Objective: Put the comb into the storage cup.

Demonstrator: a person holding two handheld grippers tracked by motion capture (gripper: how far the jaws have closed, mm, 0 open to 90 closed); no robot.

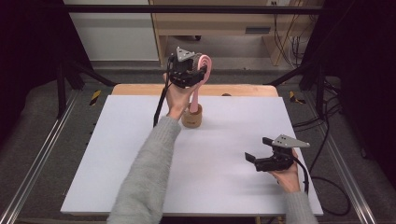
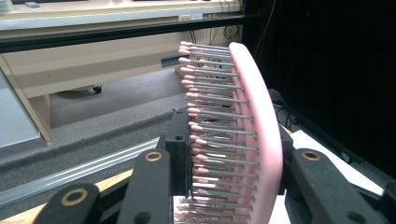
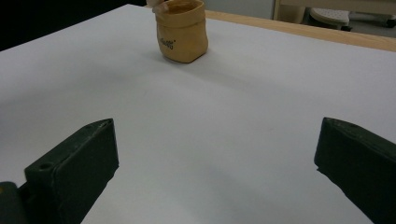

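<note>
Right claw [image 1: 258, 158] near worktop [image 1: 140, 154] front right corner, jaws wide apart, empty. Left claw [image 1: 198, 74] clamps pink hairbrush [image 1: 204, 65] head, handle in tan pouch [image 1: 192, 116] near rear edge.

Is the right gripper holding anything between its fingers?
No. In its own view the right gripper has its fingers spread wide over the bare white table.

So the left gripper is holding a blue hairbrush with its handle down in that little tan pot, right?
Not blue: the hairbrush is pink, as the left gripper view shows. The rest holds: the left gripper clamps its head, and its handle goes down into the tan pot.
</note>
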